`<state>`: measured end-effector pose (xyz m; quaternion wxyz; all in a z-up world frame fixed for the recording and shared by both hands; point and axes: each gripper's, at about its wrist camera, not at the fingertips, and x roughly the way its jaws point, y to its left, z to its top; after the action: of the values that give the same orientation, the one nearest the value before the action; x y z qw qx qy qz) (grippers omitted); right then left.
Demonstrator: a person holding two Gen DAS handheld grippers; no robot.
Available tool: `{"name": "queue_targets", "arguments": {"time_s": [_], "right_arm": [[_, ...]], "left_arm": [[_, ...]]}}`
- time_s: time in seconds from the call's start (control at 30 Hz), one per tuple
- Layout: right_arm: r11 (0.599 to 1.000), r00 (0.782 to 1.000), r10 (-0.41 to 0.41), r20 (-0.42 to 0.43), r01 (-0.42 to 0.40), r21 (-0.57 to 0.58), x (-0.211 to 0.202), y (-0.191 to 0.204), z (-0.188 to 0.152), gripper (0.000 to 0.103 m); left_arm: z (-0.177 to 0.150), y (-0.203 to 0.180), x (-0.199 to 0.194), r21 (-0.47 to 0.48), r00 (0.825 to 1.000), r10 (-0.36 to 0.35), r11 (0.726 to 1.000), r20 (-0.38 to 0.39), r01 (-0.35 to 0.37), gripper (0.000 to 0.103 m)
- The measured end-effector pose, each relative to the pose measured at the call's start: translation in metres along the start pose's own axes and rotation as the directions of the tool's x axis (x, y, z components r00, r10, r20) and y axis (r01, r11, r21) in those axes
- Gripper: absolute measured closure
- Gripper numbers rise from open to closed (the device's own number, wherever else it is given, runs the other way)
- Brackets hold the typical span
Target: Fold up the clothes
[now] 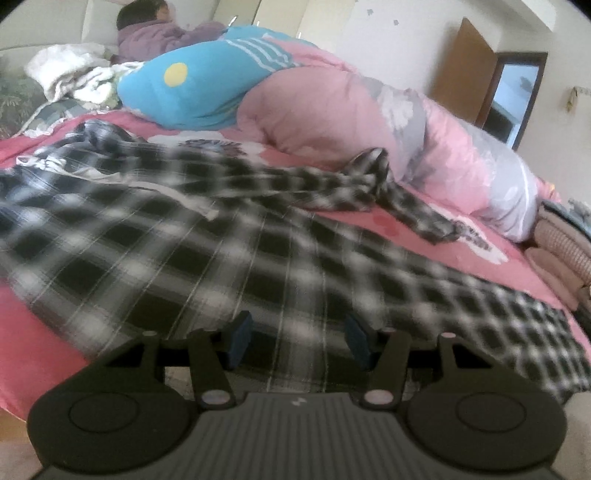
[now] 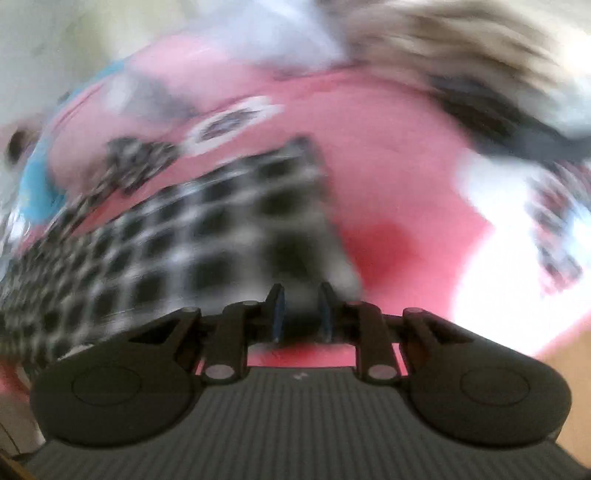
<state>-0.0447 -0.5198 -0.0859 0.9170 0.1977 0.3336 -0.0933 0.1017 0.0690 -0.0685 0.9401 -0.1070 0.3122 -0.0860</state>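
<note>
Both tongs are tipped downward toward the bed (image 1: pixel 388 221), which wears a pink sheet. The left tongs (image 1: pixel 297 341) hang over the near hem of the checked shirt (image 1: pixel 184 236), their two blue-padded fingers (image 1: pixel 240 332) standing well apart with plaid cloth showing in the gap — I cannot see the pads pressing on anything. The right tongs (image 2: pixel 300 312) are drawn in narrow, the two pads close but not touching; that view is badly smeared, and dark blurred cloth sits between them, so whether they pinch the shirt's edge I cannot tell.

There is one shirt, black and white check, spread across the sheet with one sleeve (image 1: pixel 402 199) trailing off toward a rolled pink quilt (image 1: pixel 332 110). Behind lie one blue pillow (image 1: pixel 192 92) and a heap of white cloth (image 1: pixel 70 70), and one person (image 1: pixel 155 33) lies at the far side. In the right view the shirt's corner (image 2: pixel 207 221) lies left of and just ahead of the tongs.
</note>
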Motion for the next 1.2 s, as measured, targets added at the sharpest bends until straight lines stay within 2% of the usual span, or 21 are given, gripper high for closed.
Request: {"name": "queue_targets", "arguments": {"time_s": [0.07, 0.1, 0.17, 0.23, 0.3, 0.37, 0.47, 0.53, 0.6, 0.63, 0.73, 0.8, 0.87, 0.93, 0.97, 1.03, 1.07, 1.13, 1.2], "right_arm": [[0.997, 0.997, -0.081, -0.002, 0.081, -0.002, -0.016, 0.0, -0.004, 0.081], [0.998, 0.998, -0.067, 0.006, 0.067, -0.01, -0.021, 0.005, -0.002, 0.081], [1.0, 0.999, 0.008, 0.039, -0.007, -0.024, -0.029, 0.022, 0.009, 0.081], [0.991, 0.994, 0.096, 0.053, -0.09, -0.103, -0.031, 0.056, 0.023, 0.081], [0.959, 0.984, 0.178, 0.012, -0.17, -0.228, -0.019, 0.096, 0.04, 0.081], [0.903, 0.971, 0.23, -0.065, -0.238, -0.358, -0.002, 0.144, 0.046, 0.08], [0.827, 0.955, 0.228, -0.19, -0.292, -0.48, 0.032, 0.194, 0.037, 0.079], [0.813, 0.945, 0.181, -0.272, -0.299, -0.5, 0.056, 0.208, 0.023, 0.079], [0.808, 0.94, 0.116, -0.322, -0.278, -0.519, 0.066, 0.205, 0.003, 0.079], [0.803, 0.941, 0.111, -0.319, -0.274, -0.529, 0.059, 0.201, -0.001, 0.079], [0.798, 0.927, 0.029, -0.375, -0.247, -0.55, 0.042, 0.197, -0.005, 0.078], [0.794, 0.935, 0.003, -0.353, -0.217, -0.567, 0.031, 0.2, -0.002, 0.078], [0.797, 0.95, 0.075, -0.305, -0.24, -0.553, 0.027, 0.217, 0.004, 0.078], [0.793, 0.953, 0.157, -0.258, -0.278, -0.542, 0.032, 0.24, 0.006, 0.075], [0.784, 0.949, 0.201, -0.242, -0.304, -0.541, 0.039, 0.251, 0.005, 0.074], [0.773, 0.928, 0.274, -0.253, -0.369, -0.517, 0.056, 0.267, -0.002, 0.073], [0.77, 0.918, 0.289, -0.272, -0.392, -0.503, 0.065, 0.272, -0.007, 0.073], [0.771, 0.908, 0.267, -0.324, -0.403, -0.494, 0.075, 0.273, -0.024, 0.073], [0.767, 0.912, 0.268, -0.311, -0.397, -0.504, 0.063, 0.267, -0.041, 0.073]], "left_arm": [[-0.002, -0.003, 0.002, 0.021, 1.0, 0.02, 1.0, -0.013, -0.019, 0.047], [-0.003, -0.005, 0.004, 0.03, 0.999, 0.032, 0.999, -0.019, -0.032, 0.047], [-0.005, -0.008, 0.007, 0.048, 0.998, 0.061, 0.997, -0.028, -0.06, 0.047], [-0.006, -0.009, 0.008, 0.05, 0.997, 0.077, 0.996, -0.029, -0.076, 0.047], [-0.006, -0.01, 0.008, 0.051, 0.996, 0.087, 0.995, -0.029, -0.086, 0.047], [-0.007, -0.011, 0.007, 0.052, 0.995, 0.097, 0.994, -0.029, -0.095, 0.047], [-0.006, -0.011, 0.008, 0.053, 0.994, 0.101, 0.994, -0.03, -0.099, 0.047], [-0.006, -0.009, 0.008, 0.049, 0.995, 0.097, 0.994, -0.029, -0.096, 0.047], [-0.006, -0.007, 0.007, 0.049, 0.995, 0.097, 0.994, -0.026, -0.095, 0.047], [-0.006, -0.005, 0.007, 0.052, 0.995, 0.098, 0.994, -0.026, -0.097, 0.047], [-0.005, -0.001, 0.006, 0.05, 0.994, 0.104, 0.993, -0.023, -0.103, 0.047], [-0.005, 0.001, 0.005, 0.043, 0.994, 0.103, 0.994, -0.022, -0.102, 0.047], [-0.005, 0.002, 0.003, 0.041, 0.994, 0.111, 0.993, -0.023, -0.11, 0.047], [-0.006, 0.003, 0.0, 0.037, 0.993, 0.117, 0.993, -0.023, -0.116, 0.047], [-0.006, 0.004, -0.001, 0.035, 0.993, 0.119, 0.992, -0.023, -0.118, 0.047], [-0.007, 0.006, -0.002, 0.033, 0.992, 0.124, 0.992, -0.022, -0.123, 0.047], [-0.008, 0.008, -0.003, 0.031, 0.992, 0.125, 0.992, -0.021, -0.125, 0.047], [-0.009, 0.012, -0.004, 0.025, 0.992, 0.128, 0.992, -0.018, -0.127, 0.047], [-0.01, 0.016, -0.004, 0.021, 0.991, 0.129, 0.991, -0.017, -0.129, 0.047]]}}
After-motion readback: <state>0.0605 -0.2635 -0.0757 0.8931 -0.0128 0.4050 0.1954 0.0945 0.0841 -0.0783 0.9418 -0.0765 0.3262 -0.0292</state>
